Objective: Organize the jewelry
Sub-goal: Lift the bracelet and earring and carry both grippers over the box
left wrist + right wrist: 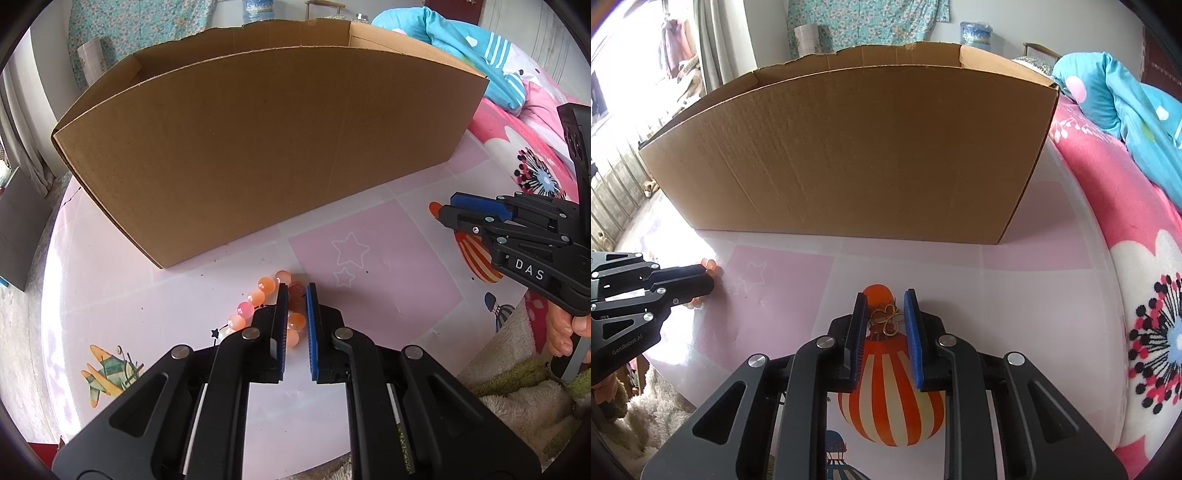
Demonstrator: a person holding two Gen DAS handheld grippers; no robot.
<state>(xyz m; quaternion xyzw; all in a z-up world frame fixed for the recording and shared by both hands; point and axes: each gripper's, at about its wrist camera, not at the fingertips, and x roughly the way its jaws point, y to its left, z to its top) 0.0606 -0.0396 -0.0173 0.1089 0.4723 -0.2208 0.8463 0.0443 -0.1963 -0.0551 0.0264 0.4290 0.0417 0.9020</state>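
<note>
A bracelet of orange and pink beads (258,295) lies on the pink table cover (369,277) in front of a big open cardboard box (258,155). My left gripper (297,295) is shut on one darker orange bead of the bracelet; the other beads curl off to its left. From the right wrist view this gripper (711,282) shows at the left edge, with beads (710,264) peeking out. My right gripper (886,299) stands low over a printed orange balloon, its blue pads touching both sides of a small gold clover-shaped ornament (886,319). The left wrist view shows the right gripper (443,214) side-on.
The box (849,155) fills the far side of the table. A pink flowered blanket (1145,332) and a blue quilt (1126,92) lie to the right. Fluffy cloth (517,398) sits at the near right edge, beside a person's hand (565,332).
</note>
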